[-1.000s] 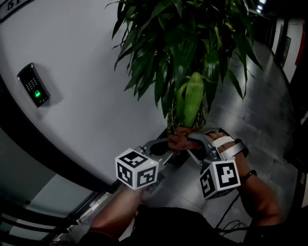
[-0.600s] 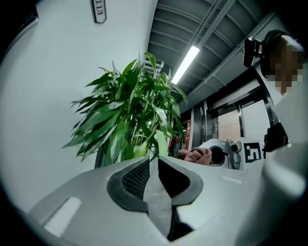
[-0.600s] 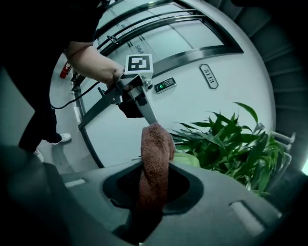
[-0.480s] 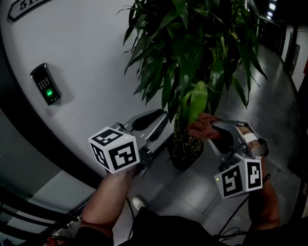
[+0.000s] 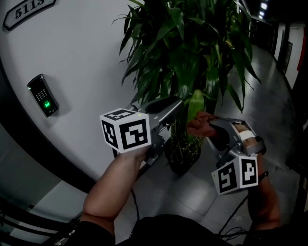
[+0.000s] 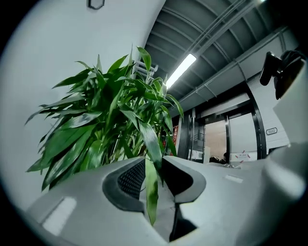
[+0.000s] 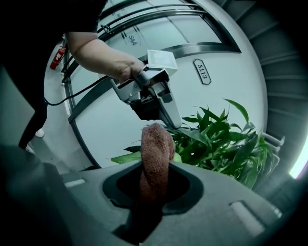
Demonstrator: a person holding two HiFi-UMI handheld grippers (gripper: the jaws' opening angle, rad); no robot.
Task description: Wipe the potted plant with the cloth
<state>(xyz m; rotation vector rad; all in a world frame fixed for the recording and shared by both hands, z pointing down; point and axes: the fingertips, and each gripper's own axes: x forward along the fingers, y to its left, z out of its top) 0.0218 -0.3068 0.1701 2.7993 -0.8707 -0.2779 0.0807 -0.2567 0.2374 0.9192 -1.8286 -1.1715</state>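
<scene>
Left tongs [image 6: 153, 166]: spread, have just been opening. One narrow leaf [image 6: 151, 192] hangs btwn the pads, tip down, w/ neither pad pressing on it. Right tongs [image 7: 156, 170]: pinching the cloth [image 7: 156, 144], a brown terry wad that sticks up out of the jaws w/ a rounded top.

Head view: both tongs are held up at the lower foliage of the potted plant [image 5: 192, 43], the left tongs from the left and the right tongs from the right, tips near each other but apart. The cloth sits just beside the lower end of a pale leaf [image 5: 195, 103]; touching or not, can't tell. Left marker cube [image 5: 126, 130] is nearest the camera, and the right marker cube [image 5: 235, 174] is lower, at the right. A white strap [image 5: 243, 133] runs across the right hand. Forearms are bare.

Further out: the dark pot [image 5: 182, 161] stands on the grey tiled floor [image 5: 269, 101], close to the curved white wall [image 5: 82, 62]. On the wall are a keypad [image 5: 43, 100] w/ a green light and, at top left, a number plate [image 5: 26, 13] reading 5113. The left gripper view shows a strip light [image 6: 180, 71] on the ceiling behind the plant.
</scene>
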